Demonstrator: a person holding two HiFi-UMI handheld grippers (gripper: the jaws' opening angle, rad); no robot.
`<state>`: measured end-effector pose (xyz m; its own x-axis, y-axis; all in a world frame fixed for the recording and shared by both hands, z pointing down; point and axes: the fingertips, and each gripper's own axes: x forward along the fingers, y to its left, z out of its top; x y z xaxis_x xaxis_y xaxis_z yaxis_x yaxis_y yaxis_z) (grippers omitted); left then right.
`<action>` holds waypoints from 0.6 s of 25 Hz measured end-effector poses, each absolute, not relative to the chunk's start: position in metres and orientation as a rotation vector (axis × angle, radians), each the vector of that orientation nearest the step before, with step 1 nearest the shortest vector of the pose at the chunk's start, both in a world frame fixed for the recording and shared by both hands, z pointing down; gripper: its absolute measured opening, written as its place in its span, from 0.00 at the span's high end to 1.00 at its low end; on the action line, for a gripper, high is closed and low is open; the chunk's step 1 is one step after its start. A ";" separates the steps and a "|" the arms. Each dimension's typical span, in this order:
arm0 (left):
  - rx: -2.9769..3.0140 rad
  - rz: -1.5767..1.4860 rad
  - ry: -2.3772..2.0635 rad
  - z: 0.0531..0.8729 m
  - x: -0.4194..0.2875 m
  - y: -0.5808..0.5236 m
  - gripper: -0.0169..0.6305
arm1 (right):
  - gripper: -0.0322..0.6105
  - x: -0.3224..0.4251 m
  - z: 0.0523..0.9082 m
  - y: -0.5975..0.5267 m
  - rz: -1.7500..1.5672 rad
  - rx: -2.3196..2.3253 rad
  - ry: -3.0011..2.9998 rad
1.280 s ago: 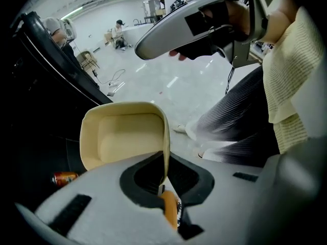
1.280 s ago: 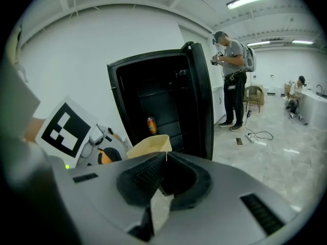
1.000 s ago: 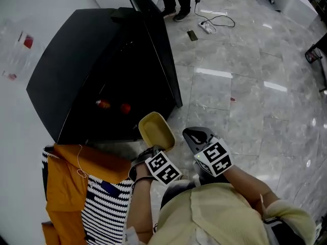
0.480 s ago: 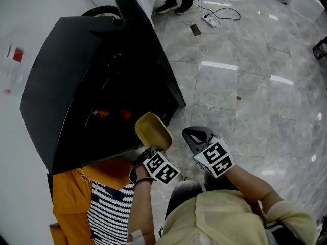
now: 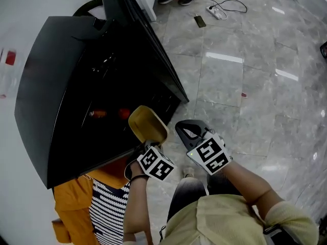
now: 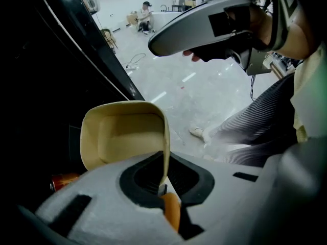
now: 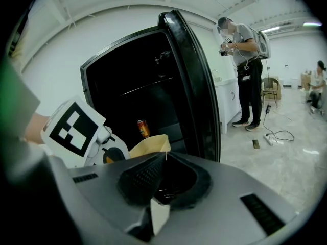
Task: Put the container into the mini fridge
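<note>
The left gripper (image 6: 164, 181) has its fingers clenched on one wall of the yellow container (image 6: 122, 137), which sticks out past them. Beside it, the right gripper (image 7: 163, 160) is closed on nothing. Beyond stands the open mini fridge (image 5: 76, 75) with a can (image 7: 143, 128) inside.

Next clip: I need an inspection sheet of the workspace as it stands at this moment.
surface: glossy grey tiled floor.
job's things: tan container held in front of the open black mini fridge, not yet inside; fridge door swung wide.
clutter: a can on a fridge shelf; orange garment and striped cloth beside the fridge.
grippers: left gripper shut on the container's wall; right gripper shut with nothing between its jaws, alongside the left.
cables: power strip with its cord lying on the floor.
surroundings: a person standing beyond the door; white walls.
</note>
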<state>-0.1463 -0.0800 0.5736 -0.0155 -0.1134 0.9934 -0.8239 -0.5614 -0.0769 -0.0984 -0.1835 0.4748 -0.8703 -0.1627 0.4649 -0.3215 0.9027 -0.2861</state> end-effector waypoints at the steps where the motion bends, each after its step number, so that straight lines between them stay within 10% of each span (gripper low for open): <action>1: 1.696 1.625 -0.989 0.573 -0.149 -0.084 0.93 | 0.90 -0.100 0.477 -0.186 0.502 0.351 -2.626; 15: 1.581 1.606 -1.099 0.587 -0.193 -0.107 0.93 | 0.90 -0.109 0.499 -0.207 0.529 0.373 -2.609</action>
